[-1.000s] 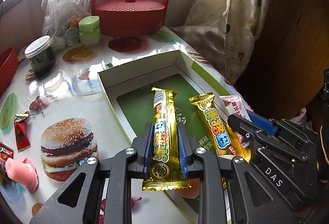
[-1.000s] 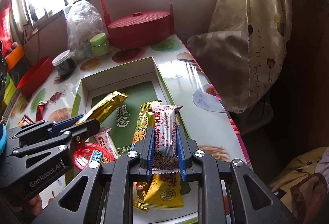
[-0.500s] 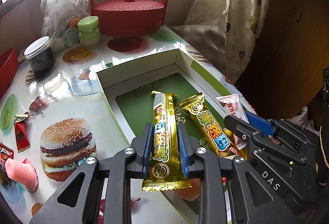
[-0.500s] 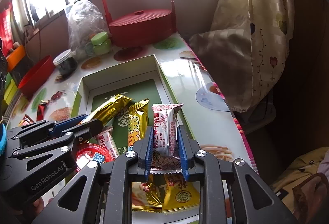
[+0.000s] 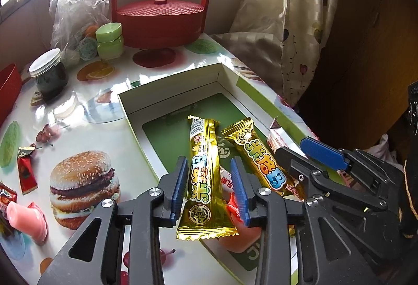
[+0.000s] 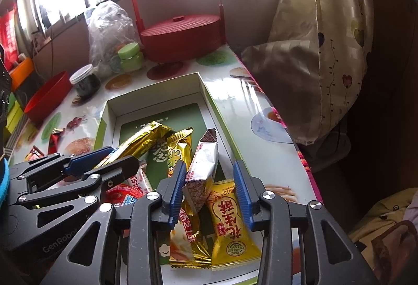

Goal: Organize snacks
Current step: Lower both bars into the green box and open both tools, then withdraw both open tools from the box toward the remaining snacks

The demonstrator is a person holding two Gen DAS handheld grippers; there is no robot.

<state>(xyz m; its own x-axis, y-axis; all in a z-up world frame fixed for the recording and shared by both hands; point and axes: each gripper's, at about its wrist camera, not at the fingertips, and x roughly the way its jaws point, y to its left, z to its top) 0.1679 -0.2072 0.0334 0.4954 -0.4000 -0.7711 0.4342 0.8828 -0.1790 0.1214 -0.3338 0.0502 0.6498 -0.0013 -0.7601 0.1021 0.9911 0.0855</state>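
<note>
1. Left tongs (image 5: 210, 187) are spreading, blue pads clear of the gold snack bar (image 5: 205, 180) between them; it lies across the green box (image 5: 167, 91)'s near rim.
2. Right tongs (image 6: 210, 191) are spreading too; the white wafer pack (image 6: 203, 167) leans on the left pad, over the box on the table (image 6: 245, 102).

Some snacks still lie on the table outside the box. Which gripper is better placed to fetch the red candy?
Left. The red candy lies on the table to the left of the left gripper, whose opening fingers are letting go of a gold bar. The right gripper is farther away, over the box.
</note>
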